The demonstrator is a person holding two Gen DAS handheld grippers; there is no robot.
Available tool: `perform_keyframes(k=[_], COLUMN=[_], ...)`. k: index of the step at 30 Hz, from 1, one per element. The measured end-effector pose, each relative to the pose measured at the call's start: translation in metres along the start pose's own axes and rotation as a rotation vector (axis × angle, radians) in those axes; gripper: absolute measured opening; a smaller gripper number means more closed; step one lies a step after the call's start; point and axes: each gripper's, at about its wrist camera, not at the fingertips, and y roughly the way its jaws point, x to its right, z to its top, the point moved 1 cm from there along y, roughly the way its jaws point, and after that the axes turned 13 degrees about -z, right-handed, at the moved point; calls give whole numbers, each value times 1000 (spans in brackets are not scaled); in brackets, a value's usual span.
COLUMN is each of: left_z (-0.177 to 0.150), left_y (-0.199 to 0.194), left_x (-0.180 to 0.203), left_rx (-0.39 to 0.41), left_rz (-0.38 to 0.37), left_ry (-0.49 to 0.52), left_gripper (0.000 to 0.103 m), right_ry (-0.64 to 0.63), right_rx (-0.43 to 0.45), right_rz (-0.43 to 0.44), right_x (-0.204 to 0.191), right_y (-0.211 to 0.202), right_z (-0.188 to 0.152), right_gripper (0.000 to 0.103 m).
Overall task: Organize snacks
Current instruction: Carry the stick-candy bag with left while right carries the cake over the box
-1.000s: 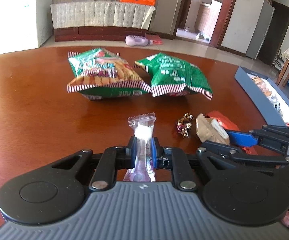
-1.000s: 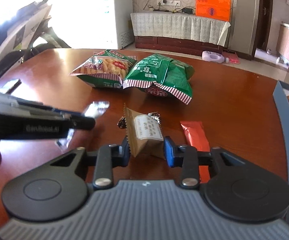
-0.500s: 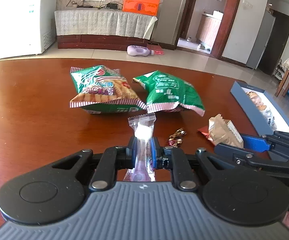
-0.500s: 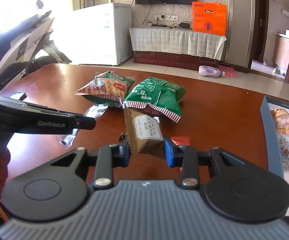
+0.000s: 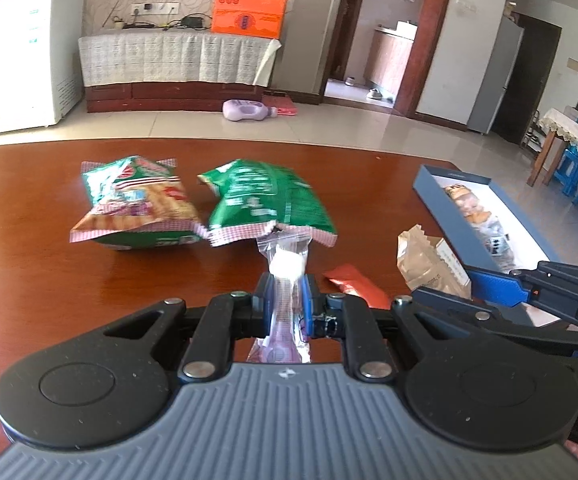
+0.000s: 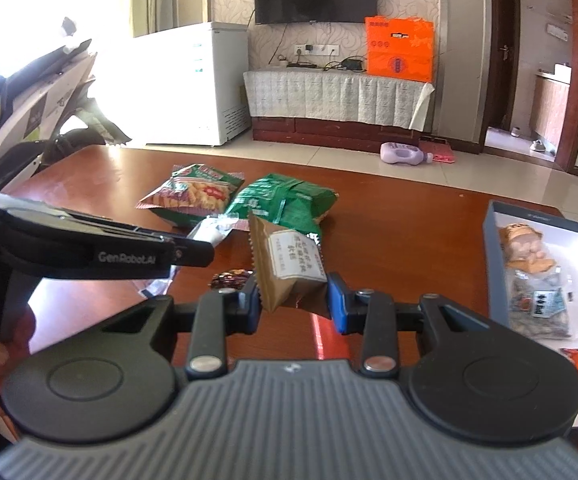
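While both packets hang clear of the tabletop, reading left to right: two green snack bags (image 5: pixel 205 204) lying side by side toward the far side of the wooden table (image 5: pixel 29 264), untouched. Left gripper (image 5: pixel 285 304) clamped tight on a clear-wrapped white candy (image 5: pixel 287 266), pinched at the middle so both twisted ends stick out. Red packet (image 5: pixel 355 284) flat on the wood just right of that. Right gripper (image 6: pixel 293 300) closed on a brown paper packet (image 6: pixel 287 268), held by its lower part with the label facing up. Small foil candy (image 6: pixel 229 279) lying beneath and to its left. Blue box (image 6: pixel 493 236) at the table's right edge, already holding several wrapped snacks — probably the destination, hence both loads carried raised. Glossy, reddish surface with strong window glare. Beyond: white freezer (image 6: pixel 193 84), cloth-covered cabinet with an orange box, wall television, tiled floor with a purple bottle.
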Motion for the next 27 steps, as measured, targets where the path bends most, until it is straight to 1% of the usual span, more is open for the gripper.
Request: perform_keyframes(k=[3, 12, 21, 27], left_z=[1, 3, 5, 12], left_y=[6, 27, 52, 71], left_x=[14, 59, 111, 146], left_rx=[-4, -16, -14, -11], left_rz=[-3, -51, -119, -175], left_ry=[21, 71, 131, 171], left_gripper=[17, 17, 17, 17], right_ry=[13, 65, 131, 183], right_rx=[10, 27, 37, 15], right_rz=[-14, -80, -183, -254], right_x=[11, 57, 112, 145], right_y=[-6, -26, -46, -44], right_z=[-1, -11, -31, -40], right_gripper=[37, 37, 37, 37])
